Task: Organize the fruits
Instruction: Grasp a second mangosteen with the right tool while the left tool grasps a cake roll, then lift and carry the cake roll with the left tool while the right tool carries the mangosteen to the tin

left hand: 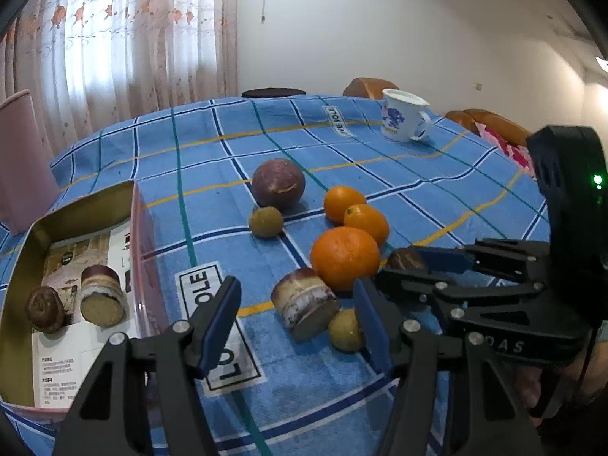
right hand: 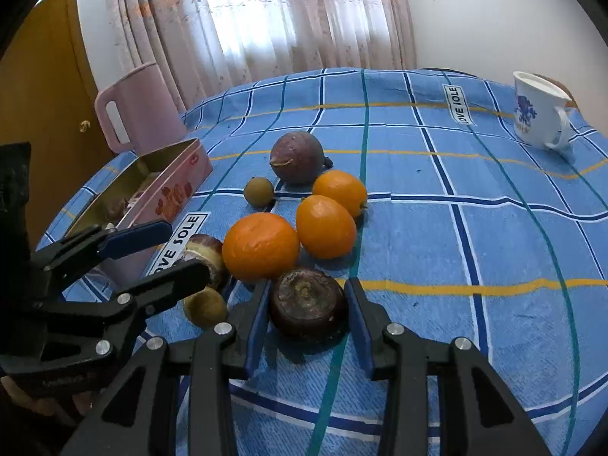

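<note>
Pink and gold, the tin box (left hand: 76, 224) sits at the lower left of the left wrist view with its lid off. Inside it lie two brown water chestnuts (left hand: 45, 309) (left hand: 102, 295) on a printed paper sheet (left hand: 60, 364) with small writing too tiny to read. In the right wrist view the same box (right hand: 167, 190) shows at middle left, with red pictures on its pink side.

The blue checked cloth (right hand: 475, 228) on the surface has white labels that read "LOVE SOLE" (right hand: 180, 241). A white cup (right hand: 532, 110) with a blue flower print stands at the upper right, and a pink jug (right hand: 133, 108) stands at the upper left.

The fruits sit together in the middle of both views: a purple passion fruit (right hand: 297, 157), three oranges (right hand: 260, 246) (right hand: 326, 226) (right hand: 340, 192) touching each other, and two small brownish-green round fruits (right hand: 258, 191) (right hand: 205, 307).

The right claw (right hand: 308, 315) sits around a dark water chestnut (right hand: 309, 304), its blue pads close at each side; I cannot tell if they press it. The left claw (left hand: 298, 315) is spread wide, with a cut water chestnut (left hand: 304, 304) between its fingers, not touching them.
</note>
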A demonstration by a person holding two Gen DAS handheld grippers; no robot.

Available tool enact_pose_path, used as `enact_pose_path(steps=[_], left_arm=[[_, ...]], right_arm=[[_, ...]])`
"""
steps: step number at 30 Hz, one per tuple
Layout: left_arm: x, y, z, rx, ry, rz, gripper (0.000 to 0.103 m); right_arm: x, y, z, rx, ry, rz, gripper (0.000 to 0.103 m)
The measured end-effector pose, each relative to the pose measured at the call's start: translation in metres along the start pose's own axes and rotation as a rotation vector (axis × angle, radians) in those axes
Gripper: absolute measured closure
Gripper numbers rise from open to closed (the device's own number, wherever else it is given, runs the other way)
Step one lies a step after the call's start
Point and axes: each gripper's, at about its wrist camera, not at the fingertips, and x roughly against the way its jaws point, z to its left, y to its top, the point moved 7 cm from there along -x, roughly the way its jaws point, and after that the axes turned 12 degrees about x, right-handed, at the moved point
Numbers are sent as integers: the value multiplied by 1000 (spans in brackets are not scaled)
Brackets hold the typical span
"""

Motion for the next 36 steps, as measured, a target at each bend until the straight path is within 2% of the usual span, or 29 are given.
enact_pose_path(steps=[4,6,9,12,22,24,28,30,36], left_arm=[[8,0,-12,-23,-30,-27,45],[5,-2,-15,-26,-54,-6,45],[-4,-7,-10,11,-66,46,45],[-7,-5,0,42,-51,62,51],[-7,-3,14,109,-103,83,55],[-8,-3,8,88,-103,82,61],[-9,-2,6,83,-109,80,62],[-8,-2,9,102,-126,81,63],[6,1,16,115,-136,20,66]], right_arm=[[2,-1,0,-6,3,-5,62],[3,-1,-3,-21,8,-13,62],[4,-1,-3,-25,15,-17,62],[4,-1,-3,-20,12,-18,62],[3,-1,-1,-1,1,-16,62],[3,0,1,15,-13,-14,62],[4,0,3,35,-27,-22,62],[7,1,2,33,-27,-38,62],[21,5,4,52,-64,-118,62]])
